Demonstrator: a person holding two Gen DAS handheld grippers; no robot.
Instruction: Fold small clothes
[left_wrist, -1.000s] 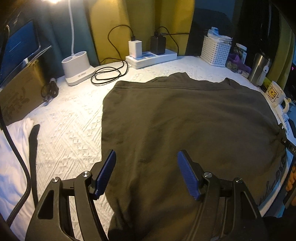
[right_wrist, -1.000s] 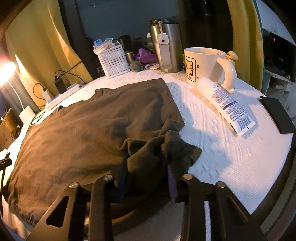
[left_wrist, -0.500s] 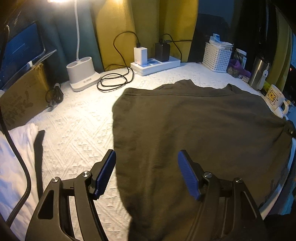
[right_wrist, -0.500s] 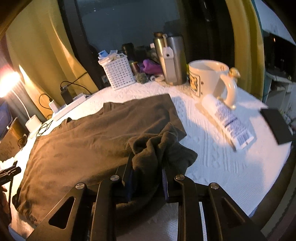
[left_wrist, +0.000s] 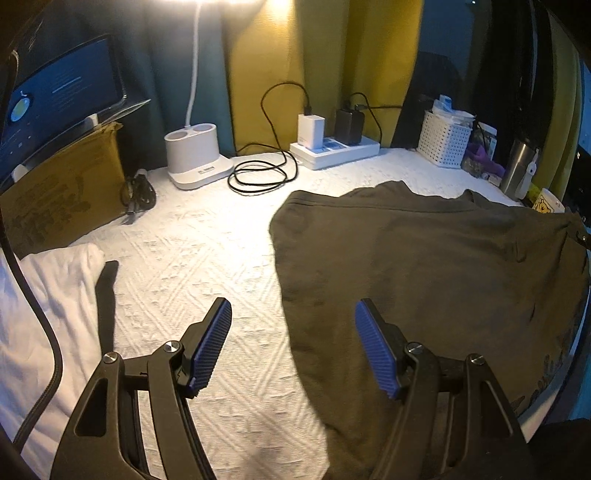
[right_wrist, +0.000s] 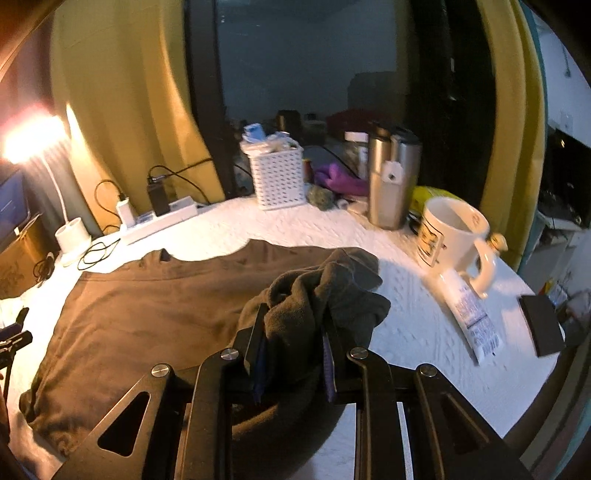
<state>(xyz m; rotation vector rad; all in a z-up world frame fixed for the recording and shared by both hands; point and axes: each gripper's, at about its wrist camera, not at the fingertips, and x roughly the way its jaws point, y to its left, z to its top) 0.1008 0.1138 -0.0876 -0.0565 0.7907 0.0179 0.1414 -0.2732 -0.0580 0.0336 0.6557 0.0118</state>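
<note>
White quilted cloth with a raised diamond pattern (left_wrist: 207, 258) covers the work surface, backed by yellow and teal curtains (left_wrist: 325, 66).

Dark olive-brown soft-knit garment (left_wrist: 424, 266) lies spread mostly flat ahead and to the right of the left gripper (left_wrist: 293, 347), its neckline toward the far side. A faint pale print runs along its near-right hem; the lettering cannot be read. One corner is bunched and lifted off the surface, clamped between the pads of the right gripper (right_wrist: 293, 354), whose jaws stand narrow on the thick wad of fabric (right_wrist: 317, 295).

The left gripper's blue ribbed pads (left_wrist: 212, 347) stand wide apart and hold nothing; the garment's left edge runs between them, apart from both.

Writing: a white squeeze tube (right_wrist: 471, 317) to the right of the right gripper bears small print too blurred to read; a cream ceramic mug (right_wrist: 452, 236) beyond it shows a yellow cartoon panel.

Open room: bare cloth lies left of the left gripper up to a folded white fabric (left_wrist: 55, 295). Far edge is crowded by a white lamp base (left_wrist: 194, 157), a white power strip (left_wrist: 334, 151), a white lattice basket (right_wrist: 279, 177) and a steel tumbler (right_wrist: 391, 181).
</note>
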